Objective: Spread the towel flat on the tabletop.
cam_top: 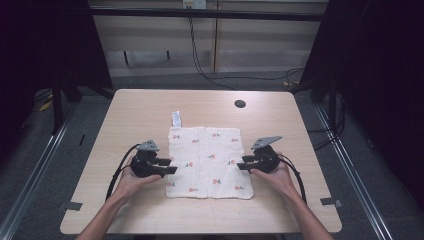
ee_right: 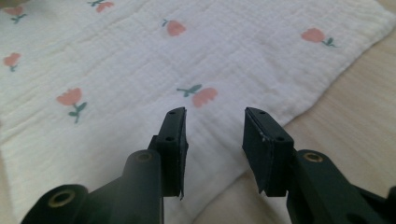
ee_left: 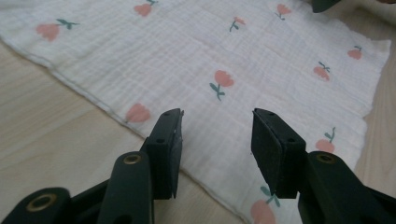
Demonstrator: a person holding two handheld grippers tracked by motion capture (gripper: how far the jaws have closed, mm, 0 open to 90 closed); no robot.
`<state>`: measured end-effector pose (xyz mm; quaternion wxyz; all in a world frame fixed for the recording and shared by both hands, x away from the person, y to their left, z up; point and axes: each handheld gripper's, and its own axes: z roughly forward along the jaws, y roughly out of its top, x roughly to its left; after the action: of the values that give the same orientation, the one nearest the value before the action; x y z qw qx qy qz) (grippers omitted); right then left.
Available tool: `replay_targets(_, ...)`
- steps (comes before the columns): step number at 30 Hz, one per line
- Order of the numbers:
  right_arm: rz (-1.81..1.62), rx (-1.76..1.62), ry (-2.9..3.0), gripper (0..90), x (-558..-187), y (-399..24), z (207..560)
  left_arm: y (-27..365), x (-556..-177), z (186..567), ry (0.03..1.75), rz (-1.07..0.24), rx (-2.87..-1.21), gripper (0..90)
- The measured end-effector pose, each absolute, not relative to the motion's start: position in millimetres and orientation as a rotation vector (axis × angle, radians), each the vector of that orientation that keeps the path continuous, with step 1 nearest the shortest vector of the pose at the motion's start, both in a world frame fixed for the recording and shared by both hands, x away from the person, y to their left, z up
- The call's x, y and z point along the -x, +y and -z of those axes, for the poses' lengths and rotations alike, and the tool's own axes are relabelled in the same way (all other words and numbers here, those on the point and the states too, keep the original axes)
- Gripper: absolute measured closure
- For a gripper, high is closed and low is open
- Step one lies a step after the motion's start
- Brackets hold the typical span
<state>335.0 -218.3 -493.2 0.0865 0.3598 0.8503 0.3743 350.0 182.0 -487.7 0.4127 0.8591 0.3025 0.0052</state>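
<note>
A white cloth [cam_top: 209,161] printed with small pink flowers lies flat on the wooden table [cam_top: 130,110], a small white tag at its far left corner. My left gripper [cam_top: 169,166] hovers at the cloth's left edge, jaws open, nothing between them; the cloth [ee_left: 224,60] spreads just beyond its fingertips [ee_left: 217,122]. At the right edge my right gripper [cam_top: 242,162] points inward, open as well, above the cloth [ee_right: 140,70] and its border, with an empty gap at the tips [ee_right: 215,119]. A hand holds each gripper from below.
A round dark hole [cam_top: 240,104] sits in the tabletop at the far right of the cloth. Black cables [cam_top: 200,60] run across the floor behind the table. Dark curtains and metal rails flank both sides.
</note>
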Motion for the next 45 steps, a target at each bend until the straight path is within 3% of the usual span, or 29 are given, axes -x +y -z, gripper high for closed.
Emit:
replay_targets(8, -1.019, -1.039, 2.518, 65.5, -333.9, -211.4, 499.1, 169.2, -342.1, 494.7, 0.680, -0.019, -2.232, 51.1)
replay_targets(10, -0.987, -1.043, 2.507, 69.9, -333.8, -209.5, 498.4, 170.0, -342.2, 494.8, 0.691, -0.048, -2.235, 50.3)
replay_targets(14, -1.001, -1.067, 2.524, 87.2, -334.1, -211.7, 497.7, 174.7, -345.5, 493.6, 0.711, -0.063, -2.199, 48.2)
replay_targets(19, -1.008, -1.101, 2.538, 88.3, -330.9, -217.0, 497.0, 167.4, -343.4, 498.2, 0.680, -0.064, -2.241, 51.0)
replay_targets(24, -1.008, -1.085, 2.557, 88.2, -321.6, -217.4, 496.1, 159.9, -332.1, 498.5, 0.596, -0.106, -2.288, 77.0)
replay_targets(27, -1.036, -1.113, 2.569, 88.2, -315.6, -221.1, 496.4, 160.2, -326.0, 499.1, 0.584, -0.075, -2.282, 87.2)
replay_targets(45, -1.038, -1.123, 2.612, 88.1, -279.4, -220.0, 493.8, 170.9, -290.6, 494.3, 0.564, 0.014, -2.326, 89.6)
